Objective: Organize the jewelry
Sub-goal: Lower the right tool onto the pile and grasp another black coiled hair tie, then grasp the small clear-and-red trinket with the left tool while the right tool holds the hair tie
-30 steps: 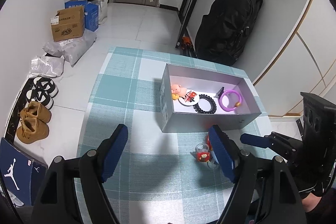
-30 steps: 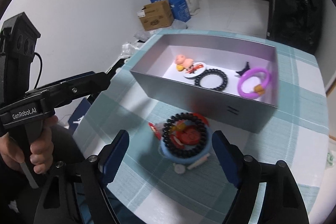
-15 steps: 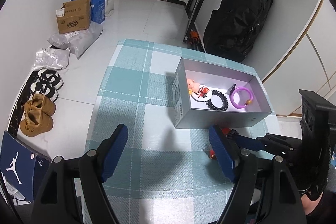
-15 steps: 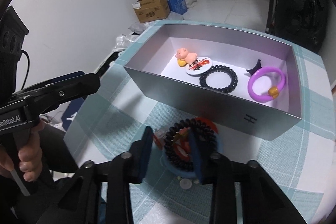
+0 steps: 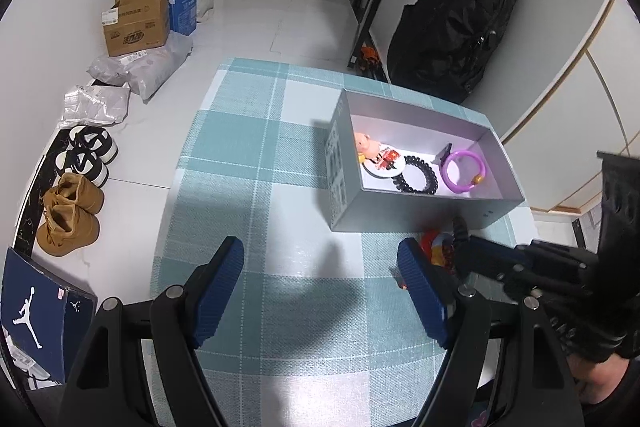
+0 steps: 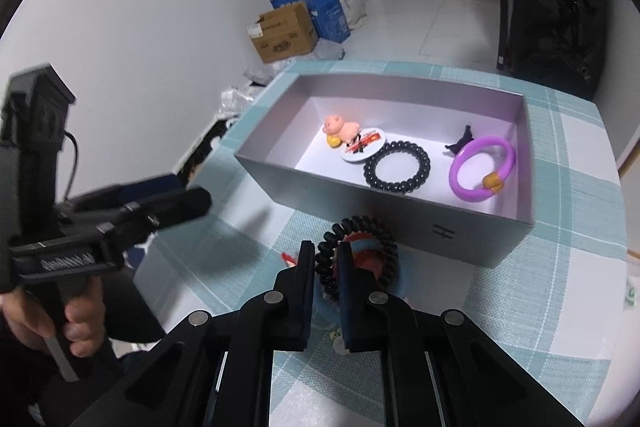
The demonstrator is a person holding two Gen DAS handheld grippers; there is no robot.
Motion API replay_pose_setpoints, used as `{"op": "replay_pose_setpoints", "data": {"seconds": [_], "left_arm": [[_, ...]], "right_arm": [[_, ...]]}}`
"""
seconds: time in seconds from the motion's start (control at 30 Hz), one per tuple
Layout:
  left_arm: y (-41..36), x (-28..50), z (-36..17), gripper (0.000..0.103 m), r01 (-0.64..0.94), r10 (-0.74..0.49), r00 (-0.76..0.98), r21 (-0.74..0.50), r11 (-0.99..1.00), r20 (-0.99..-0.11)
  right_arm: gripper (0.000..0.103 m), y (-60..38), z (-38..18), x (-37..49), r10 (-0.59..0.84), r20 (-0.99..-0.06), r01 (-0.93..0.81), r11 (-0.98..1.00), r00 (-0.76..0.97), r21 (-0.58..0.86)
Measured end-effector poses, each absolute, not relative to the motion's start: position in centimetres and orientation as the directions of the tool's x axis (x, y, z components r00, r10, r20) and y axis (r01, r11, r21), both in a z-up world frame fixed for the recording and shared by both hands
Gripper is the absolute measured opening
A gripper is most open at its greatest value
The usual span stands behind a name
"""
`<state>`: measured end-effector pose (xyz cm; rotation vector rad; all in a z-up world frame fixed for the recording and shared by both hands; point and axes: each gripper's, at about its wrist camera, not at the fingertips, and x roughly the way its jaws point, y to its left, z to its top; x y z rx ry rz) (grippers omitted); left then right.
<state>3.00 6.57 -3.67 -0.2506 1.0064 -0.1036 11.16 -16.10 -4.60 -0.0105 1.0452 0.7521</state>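
A black coil hair tie (image 6: 360,227) stands lifted on edge over a red and blue trinket (image 6: 370,261), just in front of the grey box (image 6: 360,203). My right gripper (image 6: 325,259) is closing tight on the coil's near side, pads pressing it. In the left wrist view the coil (image 5: 458,227) shows at the right gripper's tip (image 5: 472,247). The box (image 5: 400,215) holds a pink pig (image 6: 340,127), a white badge (image 6: 364,145), a black bead bracelet (image 6: 396,167) and a purple bangle (image 6: 482,167). My left gripper (image 5: 320,267) hovers open over bare cloth, left of the box.
The teal checked tablecloth (image 5: 248,155) ends at table edges on the left and far side. On the floor beyond lie cardboard boxes (image 5: 136,23), shoes (image 5: 70,215) and a black bag (image 5: 456,23). A person's hand (image 6: 76,319) grips the left gripper's handle.
My right gripper's jaws went from wide open around the trinkets to shut on the black coil, which now tilts up. The left gripper stayed open; its view shifted slightly so the box sits further right.
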Motion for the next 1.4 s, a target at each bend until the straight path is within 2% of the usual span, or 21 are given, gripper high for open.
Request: {"op": "replay_pose_setpoints", "data": {"seconds": [0.37,0.73,0.8,0.87,1.1,1.17,1.23,1.4], "left_arm": [[3.9,3.3,-5.2,0.076,0.064,-0.3,0.47,-0.307,0.949,-0.83],[1.7,3.0,-5.9,0.075,0.121,-0.292,0.458,-0.267,0.956,-0.84],[1.7,3.1,-5.9,0.069,0.123,-0.292,0.461,-0.266,0.956,-0.838],[1.7,3.5,-6.3,0.056,0.118,-0.308,0.447,-0.286,0.951,-0.84],[1.6,3.8,-6.8,0.034,0.12,-0.345,0.431,-0.326,0.938,-0.834],[1.5,3.7,-6.6,0.022,0.132,-0.36,0.433,-0.337,0.932,-0.826],[1.2,3.8,-6.5,0.014,0.145,-0.371,0.437,-0.343,0.928,-0.82],[1.0,3.6,-6.3,0.014,0.155,-0.356,0.44,-0.32,0.934,-0.824]], "right_arm": [[0.01,-18.9,-2.5,11.1,0.625,-0.718,-0.529,0.739,0.307,0.417],[0.009,-21.1,-0.9,10.6,0.65,-0.678,-0.519,0.733,0.344,0.44],[0.009,-21.3,-0.7,10.6,0.653,-0.673,-0.519,0.732,0.348,0.442],[0.009,-21.6,-0.6,10.5,0.654,-0.67,-0.519,0.732,0.351,0.442],[0.009,-22.4,-0.5,10.5,0.655,-0.664,-0.507,0.735,0.36,0.451],[0.009,-22.5,-0.5,10.6,0.658,-0.66,-0.504,0.734,0.362,0.455],[0.009,-22.6,-0.3,10.5,0.658,-0.659,-0.504,0.734,0.365,0.455],[0.009,-22.6,-0.3,10.4,0.66,-0.656,-0.506,0.733,0.366,0.454]]}}
